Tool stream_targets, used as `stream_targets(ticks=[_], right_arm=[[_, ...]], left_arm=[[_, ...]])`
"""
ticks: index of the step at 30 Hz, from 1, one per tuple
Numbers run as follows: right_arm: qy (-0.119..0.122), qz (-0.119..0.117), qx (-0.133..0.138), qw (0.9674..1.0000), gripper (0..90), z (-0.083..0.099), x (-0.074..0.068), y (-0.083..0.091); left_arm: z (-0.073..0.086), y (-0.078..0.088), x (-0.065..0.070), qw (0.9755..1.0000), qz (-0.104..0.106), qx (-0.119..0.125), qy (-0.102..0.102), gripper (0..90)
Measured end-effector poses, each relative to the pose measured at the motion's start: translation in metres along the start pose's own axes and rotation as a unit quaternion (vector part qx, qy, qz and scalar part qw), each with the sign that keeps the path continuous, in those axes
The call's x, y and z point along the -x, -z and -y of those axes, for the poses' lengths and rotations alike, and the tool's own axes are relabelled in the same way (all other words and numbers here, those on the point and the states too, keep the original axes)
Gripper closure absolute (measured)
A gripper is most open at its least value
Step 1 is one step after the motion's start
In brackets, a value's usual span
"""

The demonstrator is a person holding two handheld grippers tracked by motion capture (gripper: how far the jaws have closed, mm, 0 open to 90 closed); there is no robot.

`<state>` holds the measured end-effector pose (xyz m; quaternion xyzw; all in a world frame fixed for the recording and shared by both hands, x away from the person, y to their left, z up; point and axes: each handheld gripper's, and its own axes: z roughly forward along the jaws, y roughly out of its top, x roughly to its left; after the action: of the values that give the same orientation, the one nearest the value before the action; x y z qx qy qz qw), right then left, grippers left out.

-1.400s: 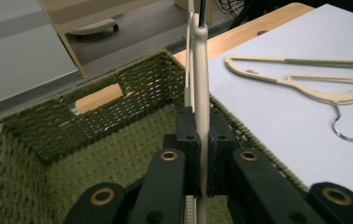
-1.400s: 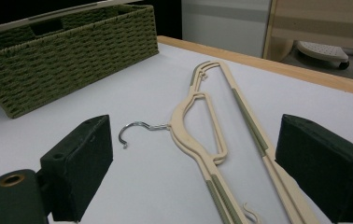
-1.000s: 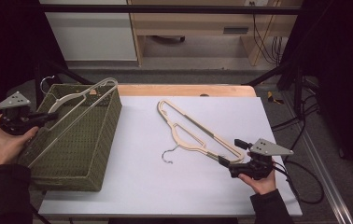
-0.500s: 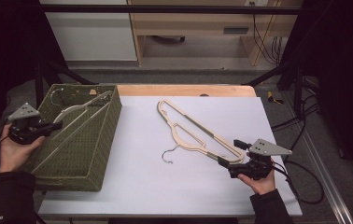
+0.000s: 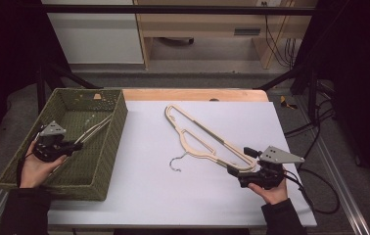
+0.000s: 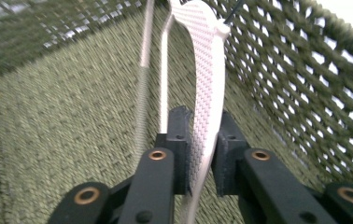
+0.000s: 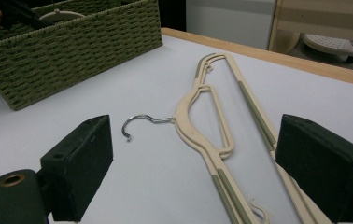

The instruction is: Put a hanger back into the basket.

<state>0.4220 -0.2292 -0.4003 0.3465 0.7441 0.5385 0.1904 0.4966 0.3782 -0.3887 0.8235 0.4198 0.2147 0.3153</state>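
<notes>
A white hanger (image 6: 207, 70) lies slanted inside the green woven basket (image 5: 117, 127), its far end against the basket's right wall (image 6: 305, 93). My left gripper (image 5: 75, 146) is low in the basket with the hanger's near end between its jaws. Those jaws have just been opening: the hanger leans on one pad and a thin gap shows at the other. Beige hangers (image 5: 197, 134) lie stacked on the white table, metal hook (image 7: 137, 123) toward the person. My right gripper (image 5: 239, 161) rests open at their near right end, and the bar (image 7: 254, 116) runs between its wide-apart jaws.
The basket stands at the table's left edge (image 5: 7, 181). The white tabletop (image 5: 149, 196) has a wooden strip (image 5: 193, 94) along its far side. A cable (image 5: 315, 191) trails from the right gripper off the table's right side.
My left hand has come down and toward the person, lowering the white hanger from above the basket rim into the basket. The right gripper has stayed in place.
</notes>
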Motion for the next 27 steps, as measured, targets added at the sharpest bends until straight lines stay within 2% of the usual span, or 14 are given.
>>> stream_targets(ticks=[1,3,6,12,14,20,24,27], right_arm=[[0.0,0.0,0.0,1.0,11.7,0.0,0.0,0.0],[0.0,-0.001,0.001,1.0,11.7,0.0,0.0,0.0],[-0.001,-0.001,0.001,1.0,11.7,0.0,0.0,0.0],[0.002,-0.004,0.0,1.0,11.7,0.0,-0.001,-0.001],[0.001,-0.004,-0.002,1.0,11.7,0.001,-0.001,-0.001],[0.001,-0.005,0.0,1.0,11.7,0.0,-0.001,-0.001],[0.001,-0.005,-0.001,1.0,11.7,0.0,-0.001,-0.002],[0.001,-0.006,-0.002,1.0,11.7,0.0,-0.002,-0.002]], left_arm=[[0.0,-0.002,0.002,1.0,0.005,-0.008,0.0,77.9],[0.002,-0.007,0.006,0.9996,0.0,-0.026,-0.007,77.4],[0.005,-0.009,0.004,0.9994,0.008,-0.033,0.002,76.4],[0.004,-0.013,0.006,0.9982,0.024,-0.055,0.001,73.7],[0.005,-0.014,0.007,0.9975,0.024,-0.066,-0.007,72.1],[0.005,-0.018,0.009,0.9962,0.033,-0.08,-0.012,70.9],[0.005,-0.019,0.01,0.9963,0.032,-0.078,-0.014,69.1],[0.006,-0.02,0.011,0.9958,0.03,-0.086,-0.015,63.8]])
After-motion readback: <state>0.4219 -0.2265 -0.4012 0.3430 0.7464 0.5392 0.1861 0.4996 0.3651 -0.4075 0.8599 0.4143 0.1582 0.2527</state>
